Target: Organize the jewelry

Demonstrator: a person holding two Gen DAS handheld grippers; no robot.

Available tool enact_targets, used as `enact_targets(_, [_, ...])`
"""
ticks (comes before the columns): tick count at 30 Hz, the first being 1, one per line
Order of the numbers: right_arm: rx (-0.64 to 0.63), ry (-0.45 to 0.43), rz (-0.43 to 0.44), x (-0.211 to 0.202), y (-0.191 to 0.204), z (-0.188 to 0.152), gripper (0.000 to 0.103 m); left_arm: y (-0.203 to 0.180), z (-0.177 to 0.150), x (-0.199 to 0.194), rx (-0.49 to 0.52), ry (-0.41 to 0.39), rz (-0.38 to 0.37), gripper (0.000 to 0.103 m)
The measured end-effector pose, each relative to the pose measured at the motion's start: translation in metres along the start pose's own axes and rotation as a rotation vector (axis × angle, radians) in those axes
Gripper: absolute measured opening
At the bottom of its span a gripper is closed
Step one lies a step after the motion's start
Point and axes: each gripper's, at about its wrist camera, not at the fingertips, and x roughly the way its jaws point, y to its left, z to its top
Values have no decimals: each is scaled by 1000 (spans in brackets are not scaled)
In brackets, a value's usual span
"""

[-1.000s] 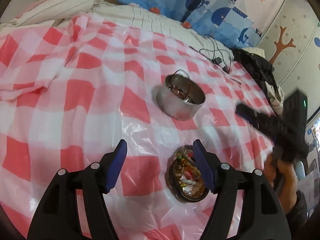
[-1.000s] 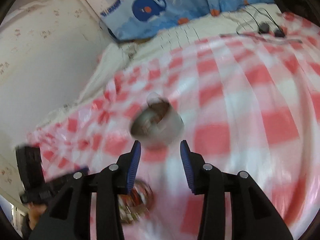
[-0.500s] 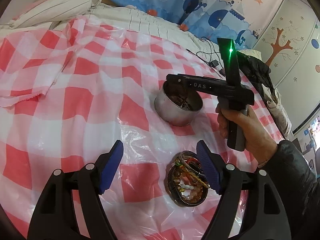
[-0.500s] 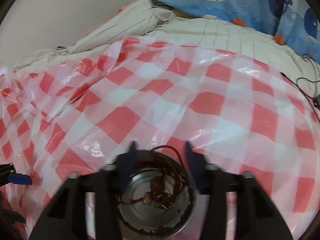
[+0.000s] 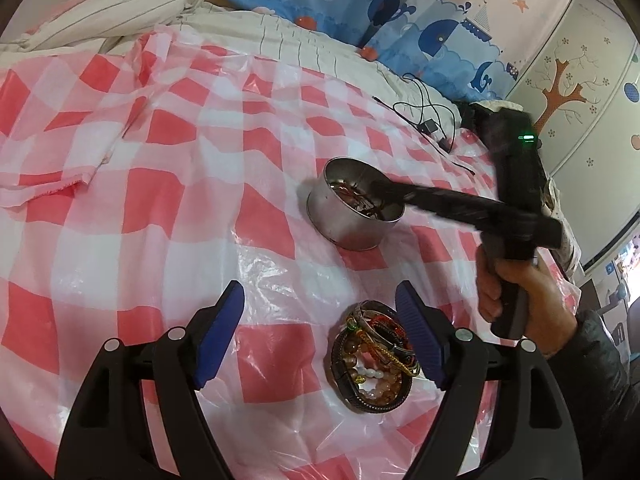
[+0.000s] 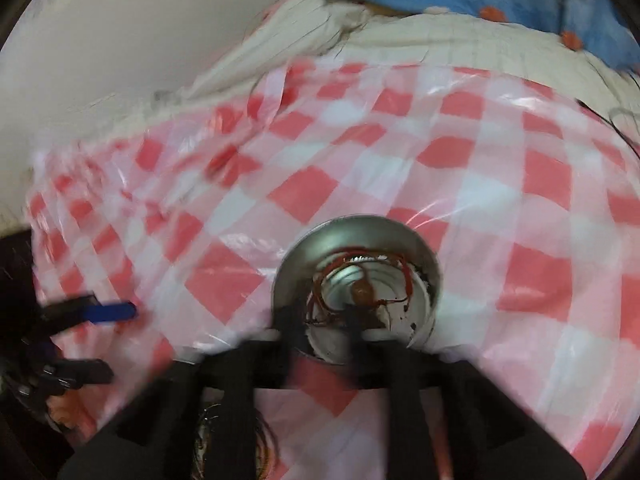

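Your right gripper (image 5: 384, 188) reaches the metal tin (image 5: 354, 210), jaws opening with nothing seen pinched.

A second ago it hung off to the right; now red cord lies in the tin, so that piece looks delivered. Your left gripper (image 5: 320, 336) stays spread beside the bracelet pile (image 5: 370, 364), on a red-checked plastic sheet (image 5: 168, 200) over a bed, whale-print bedding (image 5: 400, 4) behind.

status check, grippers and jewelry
Right hand-held gripper over tin, jaws opening. Left hand-held gripper open, empty. Bracelet pile on cloth. Nothing blocking.
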Motion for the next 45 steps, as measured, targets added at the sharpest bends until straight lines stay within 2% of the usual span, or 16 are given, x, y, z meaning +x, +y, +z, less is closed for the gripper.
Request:
enact_targets(4, [82, -106, 26, -37, 0, -12, 55, 0, 0, -3, -2, -8, 6, 75])
enact_targets(8, [141, -152, -10, -65, 8, -53, 55, -1, 0, -5, 9, -13, 15, 76])
enact_targets(11, [185, -161, -23, -70, 6, -82, 55, -3, -1, -2, 18, -6, 23, 76])
enact_targets(14, [230, -124, -38, -59, 1, -95, 55, -4, -2, 2, 22, 4, 31, 77])
enact_targets(18, [160, -73, -94, -49, 14, -98, 55, -6, -4, 6, 29, 23, 37, 77])
enact_targets(23, [115, -40, -25, -59, 30, -110, 55, -11, -4, 9, 52, 28, 46, 77])
enact_targets(28, [65, -14, 0, -58, 50, -125, 57, -9, -5, 8, 41, 22, 61, 77])
enact_targets(32, [-23, 14, -54, -46, 67, -126, 57, -8, -5, 8, 36, 17, 68, 78])
enact_targets(35, [-93, 40, -132, -37, 75, -131, 57, -8, -5, 8, 36, 18, 67, 79])
enact_targets(40, [-139, 39, -207, -24, 78, -130, 58, -10, -6, 9, 42, 15, 63, 79])
enact_targets(45, [-183, 10, -239, -17, 85, -127, 58, -10, -6, 9, 37, 16, 64, 80])
